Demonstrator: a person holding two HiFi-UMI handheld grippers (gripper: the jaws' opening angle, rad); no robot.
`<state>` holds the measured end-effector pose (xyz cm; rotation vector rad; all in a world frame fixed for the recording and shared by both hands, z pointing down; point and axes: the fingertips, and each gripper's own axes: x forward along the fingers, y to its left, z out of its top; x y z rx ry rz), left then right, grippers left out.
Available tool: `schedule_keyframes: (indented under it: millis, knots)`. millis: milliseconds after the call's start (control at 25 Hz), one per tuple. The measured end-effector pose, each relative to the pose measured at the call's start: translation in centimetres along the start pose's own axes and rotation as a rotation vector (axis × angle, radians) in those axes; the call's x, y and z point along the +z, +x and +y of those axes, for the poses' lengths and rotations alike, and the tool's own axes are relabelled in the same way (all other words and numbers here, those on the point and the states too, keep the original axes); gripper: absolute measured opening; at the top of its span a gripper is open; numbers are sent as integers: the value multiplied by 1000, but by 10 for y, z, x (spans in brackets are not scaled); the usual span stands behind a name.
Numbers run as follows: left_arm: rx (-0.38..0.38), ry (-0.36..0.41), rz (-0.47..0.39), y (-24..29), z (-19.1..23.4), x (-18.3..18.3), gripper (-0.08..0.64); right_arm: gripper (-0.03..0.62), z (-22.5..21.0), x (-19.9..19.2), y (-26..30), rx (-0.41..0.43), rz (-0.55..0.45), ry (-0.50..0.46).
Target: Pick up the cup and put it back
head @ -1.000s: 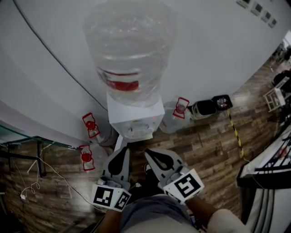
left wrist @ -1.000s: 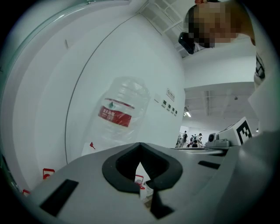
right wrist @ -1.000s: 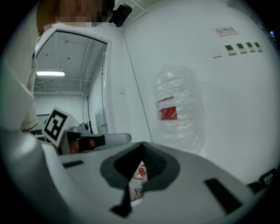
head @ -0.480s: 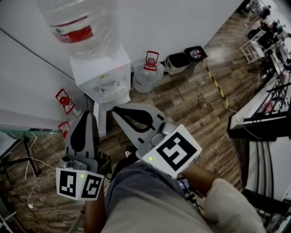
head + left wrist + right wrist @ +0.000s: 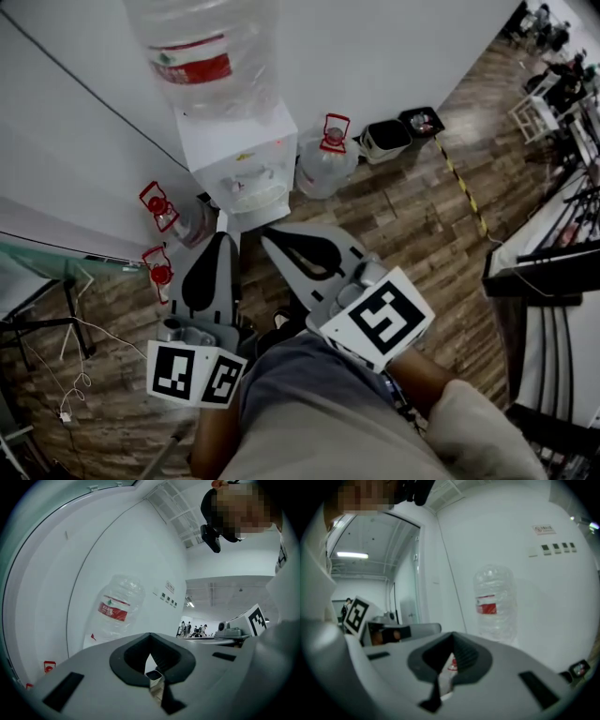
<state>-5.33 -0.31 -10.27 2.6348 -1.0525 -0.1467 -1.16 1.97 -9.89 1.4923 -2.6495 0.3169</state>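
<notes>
Operator faces a white water dispenser (image 5: 239, 155) crowned by an upturned clear bottle (image 5: 202, 52) with a red label, two hand-held tools raised side by side toward it; the left gripper (image 5: 223, 242) has its jaws pressed together on nothing, only a small notch of background showing behind the meeting tips in its own view; the right gripper (image 5: 272, 236), just beside it and angled inward, is likewise closed tight and empty, a sliver of red and white background visible through its notch. Both tips stop short of the dispenser and touch nothing; the cup cannot be made out in any of the three views. Square-patterned cubes sit at the rear of each tool; the left marker cube (image 5: 197, 375) is low by the person's hip, the right marker cube (image 5: 380, 319) tilted above the grey clothing (image 5: 309, 403). A clear jug (image 5: 328, 159) with a red handle stands on the wood floor (image 5: 412, 234) just right of the dispenser; two more red-capped jugs (image 5: 161, 208) rest by the white wall (image 5: 394, 47) to its left; two open bins (image 5: 386, 139) stand farther right along the wall, and a yellow-and-black tape line (image 5: 466, 195) runs away from them across the boards. A green-edged glass tabletop (image 5: 47, 261) and loose white cables (image 5: 70, 389) occupy the left edge of the head view; in the left gripper view a group of people (image 5: 192, 630) stands far off down the hall.
</notes>
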Motion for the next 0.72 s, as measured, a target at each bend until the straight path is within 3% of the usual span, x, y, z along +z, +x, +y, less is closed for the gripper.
schedule_keyframes:
  millis: [720]
  knots:
    - [-17, -15, 3, -12, -7, -1, 6, 21, 27, -10, -8, -8, 1, 53]
